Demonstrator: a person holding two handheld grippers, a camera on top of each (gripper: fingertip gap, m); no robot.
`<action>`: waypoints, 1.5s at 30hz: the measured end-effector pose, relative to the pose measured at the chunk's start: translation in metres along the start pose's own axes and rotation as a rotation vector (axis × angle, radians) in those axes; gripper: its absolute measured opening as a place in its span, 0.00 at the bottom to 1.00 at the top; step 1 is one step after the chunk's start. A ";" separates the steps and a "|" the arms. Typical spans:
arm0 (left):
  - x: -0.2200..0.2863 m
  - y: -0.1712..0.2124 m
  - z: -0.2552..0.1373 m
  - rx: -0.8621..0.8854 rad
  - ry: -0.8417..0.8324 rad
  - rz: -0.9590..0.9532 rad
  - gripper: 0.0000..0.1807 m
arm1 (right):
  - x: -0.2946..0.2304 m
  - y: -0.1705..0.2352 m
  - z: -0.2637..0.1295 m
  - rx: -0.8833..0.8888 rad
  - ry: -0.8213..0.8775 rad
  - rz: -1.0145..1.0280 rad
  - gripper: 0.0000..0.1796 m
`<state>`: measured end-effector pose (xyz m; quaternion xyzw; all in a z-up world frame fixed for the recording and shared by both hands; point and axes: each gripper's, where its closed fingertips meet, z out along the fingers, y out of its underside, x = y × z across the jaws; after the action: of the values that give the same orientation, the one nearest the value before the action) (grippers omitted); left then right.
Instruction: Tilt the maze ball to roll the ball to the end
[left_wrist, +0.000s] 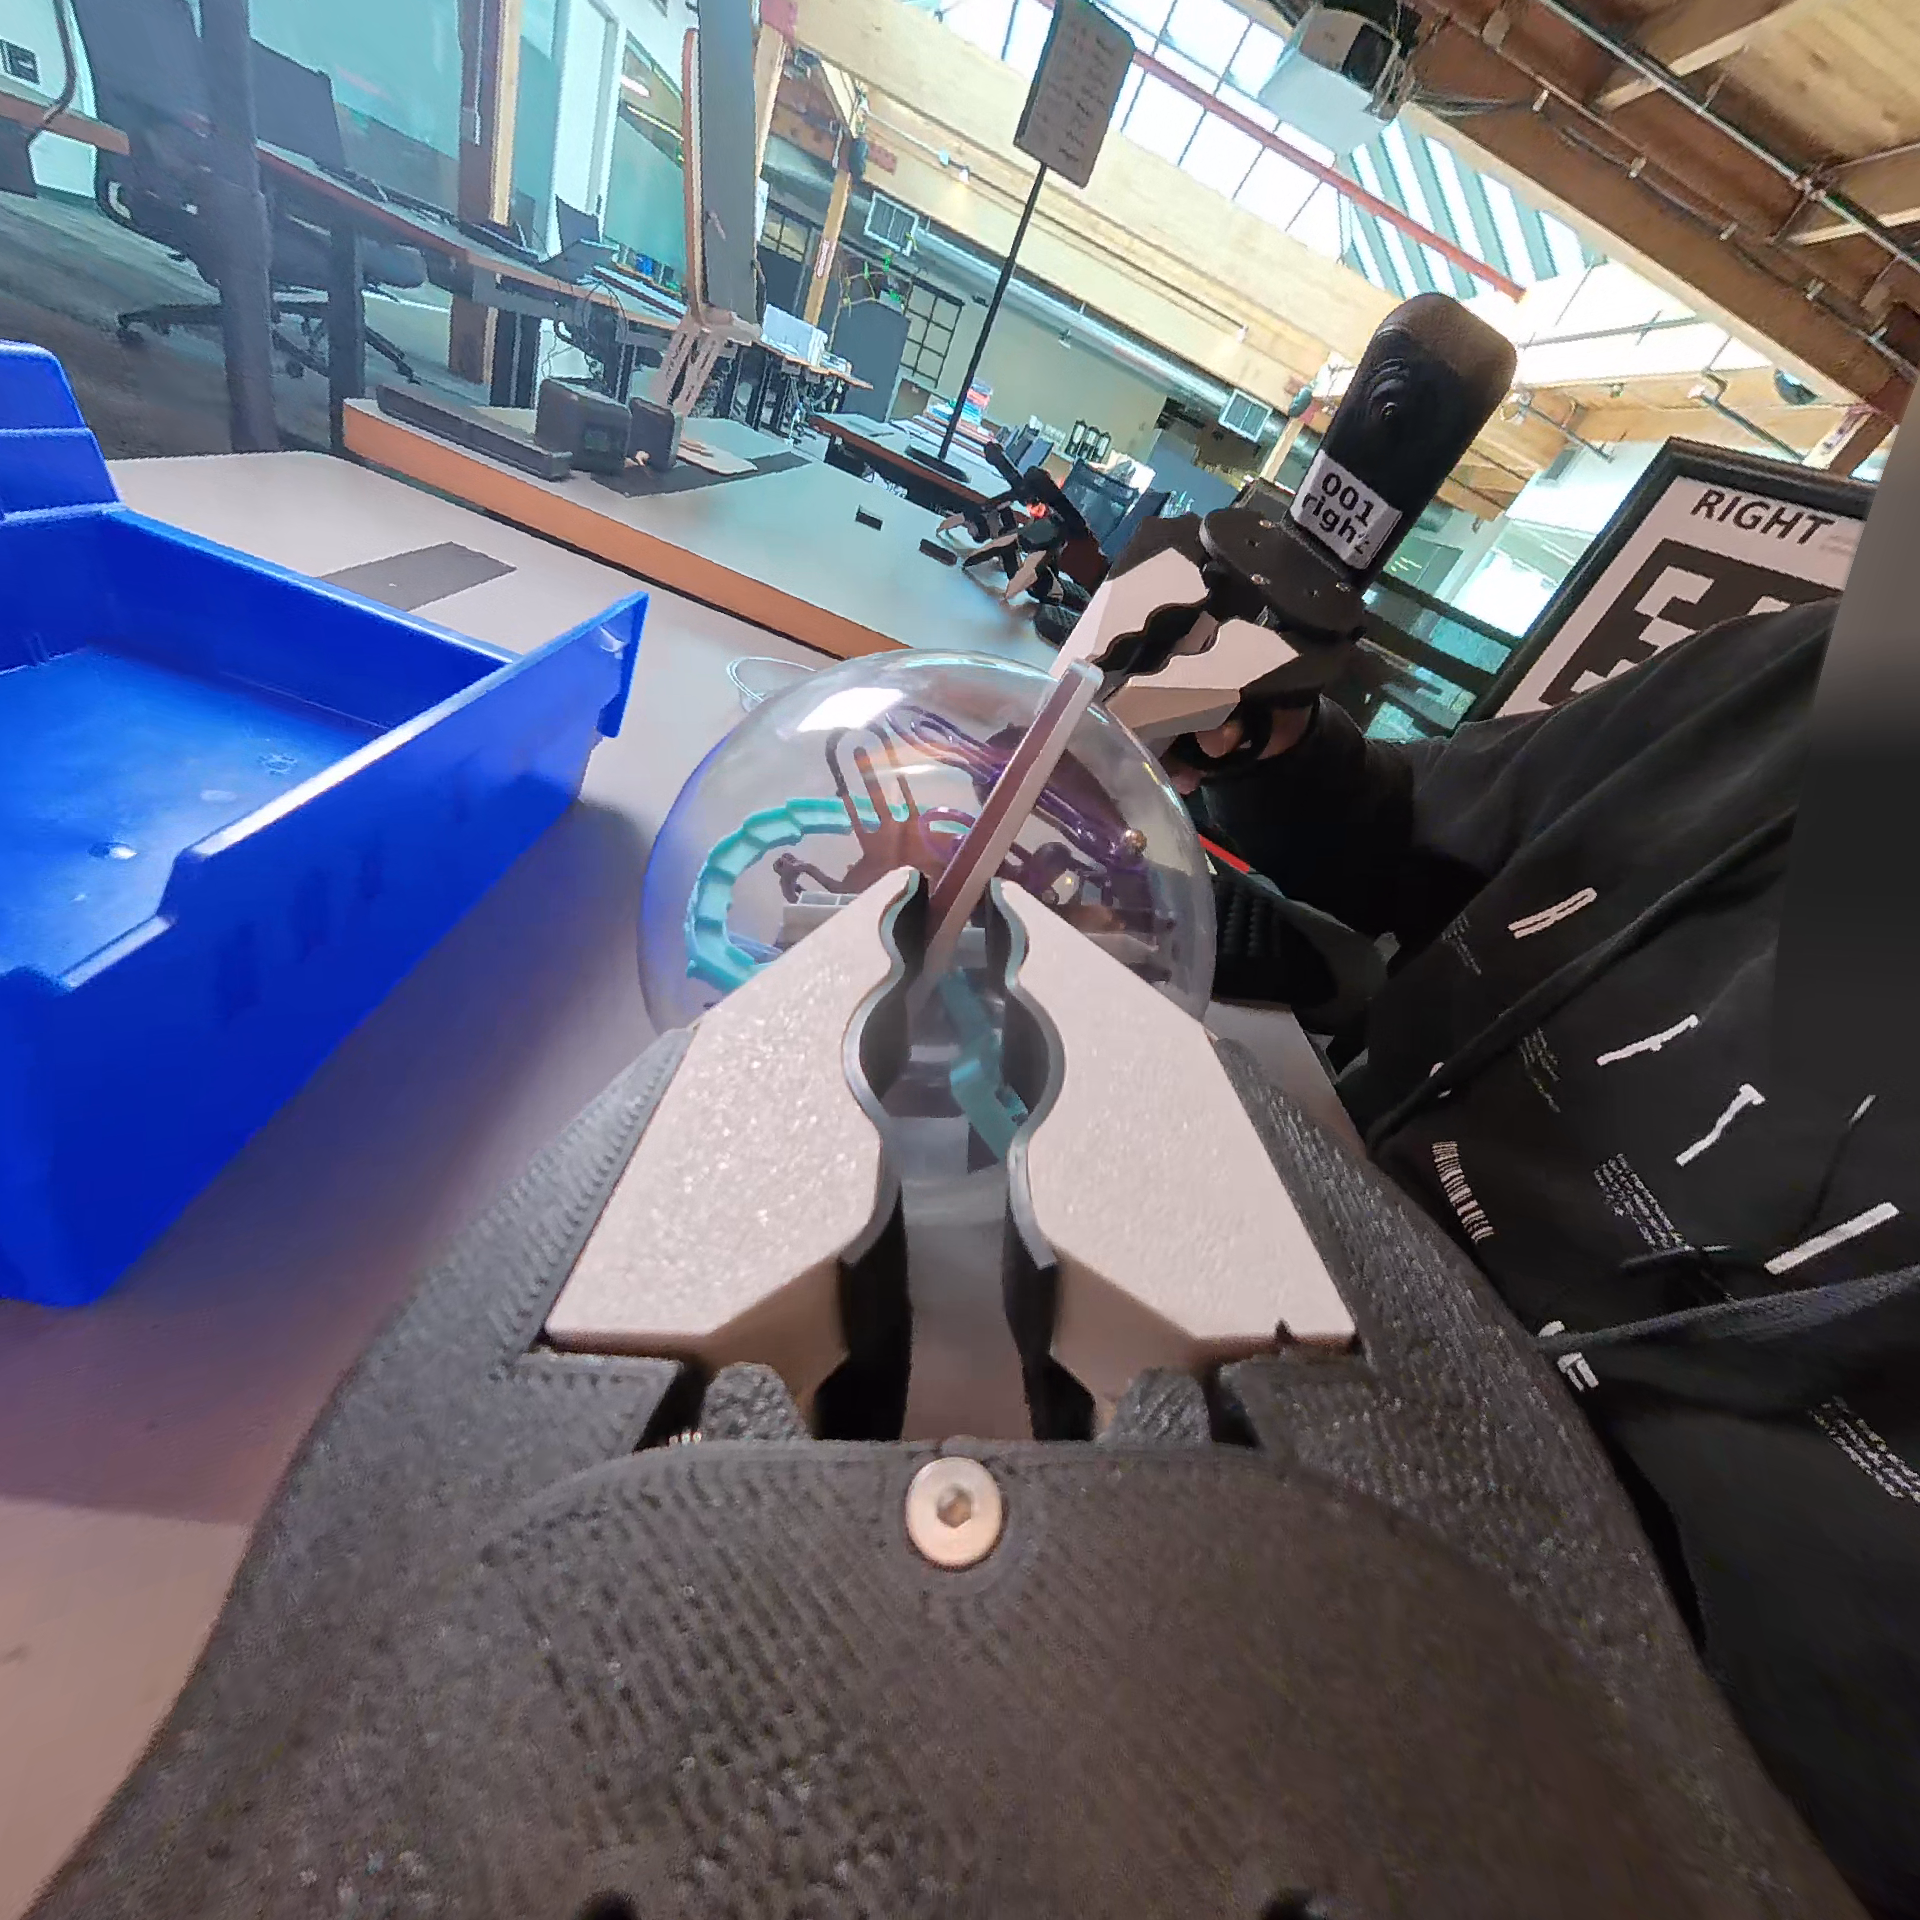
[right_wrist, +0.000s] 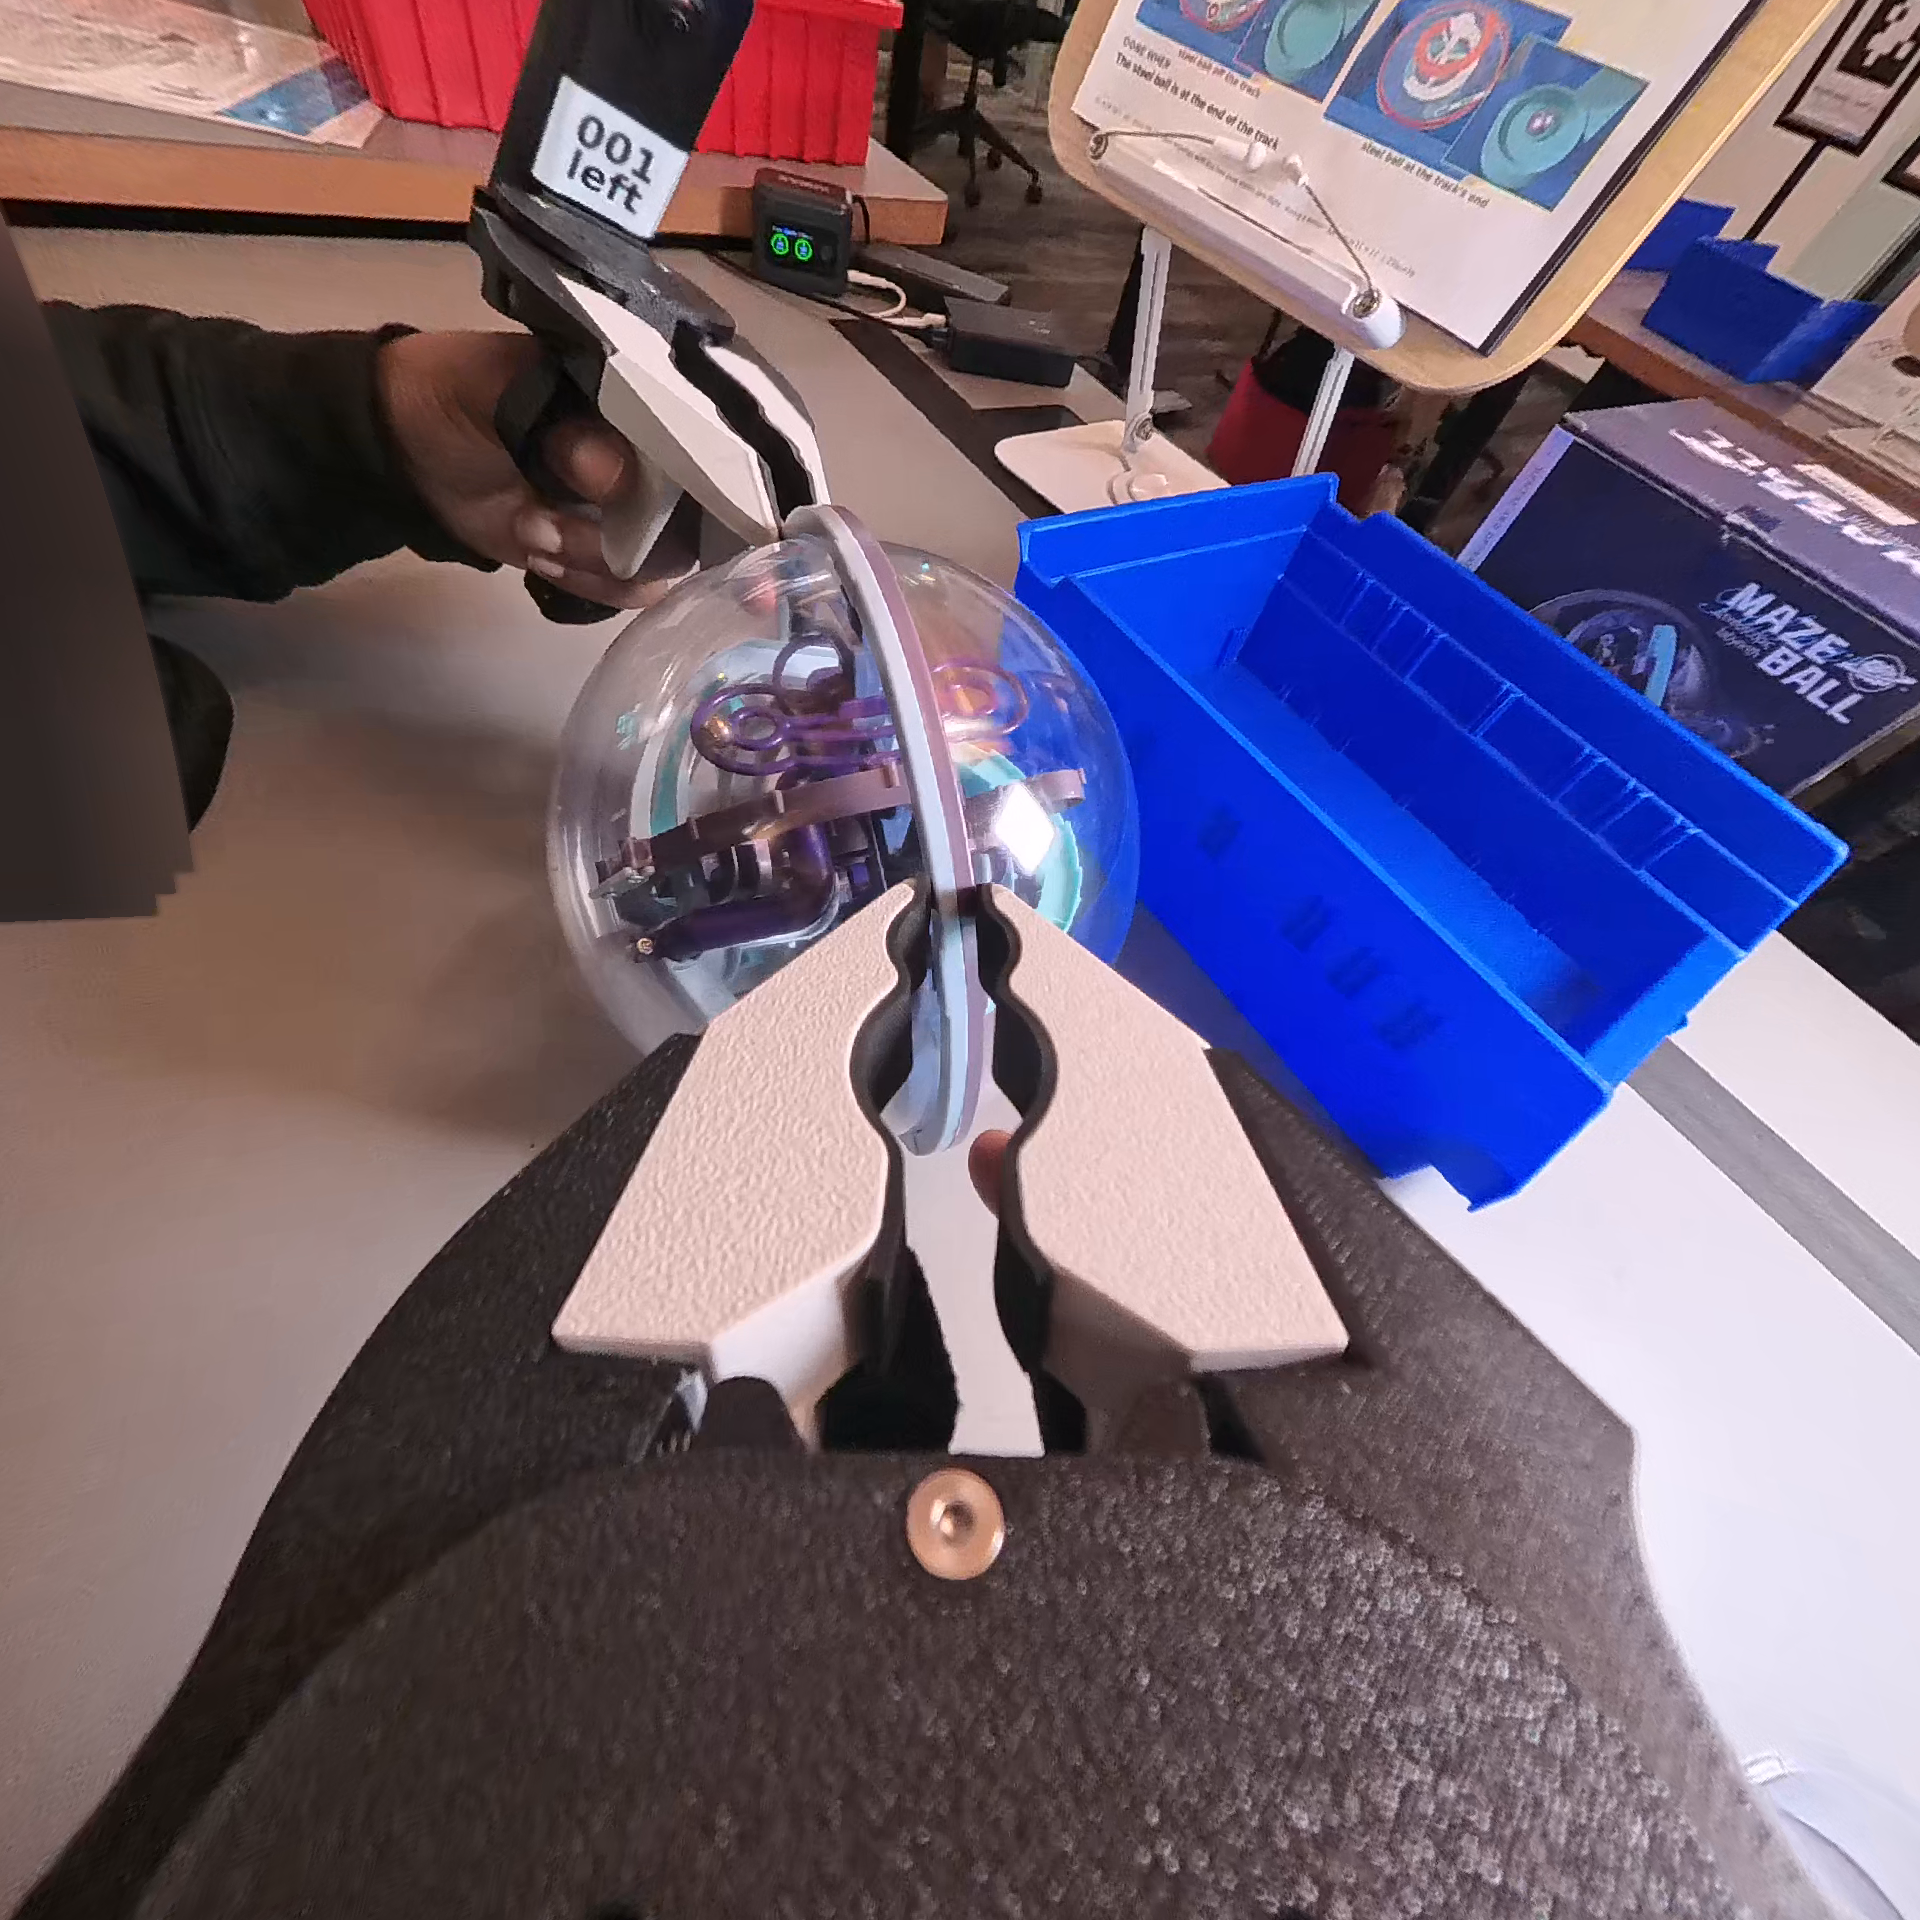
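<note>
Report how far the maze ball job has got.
Done: both grippers are shut on the flat grey rim ring of the clear plastic maze ball, left gripper and right gripper on opposite sides, beside the blue plastic bin. In hand: the ball is held tilted. Left: a small steel ball seems to sit on the purple track; I cannot see the end.
</note>
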<state>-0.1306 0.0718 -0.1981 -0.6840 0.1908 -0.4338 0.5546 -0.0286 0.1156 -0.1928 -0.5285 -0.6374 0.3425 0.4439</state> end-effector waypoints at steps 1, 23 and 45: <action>-0.001 0.000 0.000 0.006 -0.001 -0.008 0.05 | 0.000 0.000 0.001 -0.005 -0.005 0.001 0.03; -0.013 -0.002 -0.006 0.069 0.002 -0.103 0.06 | 0.006 -0.006 0.009 -0.028 -0.066 0.024 0.03; -0.025 -0.007 -0.001 0.073 -0.049 -0.172 0.06 | 0.021 -0.004 0.014 0.001 -0.097 0.082 0.03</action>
<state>-0.1467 0.0925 -0.2009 -0.6874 0.1019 -0.4697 0.5445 -0.0440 0.1359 -0.1901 -0.5368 -0.6356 0.3859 0.3986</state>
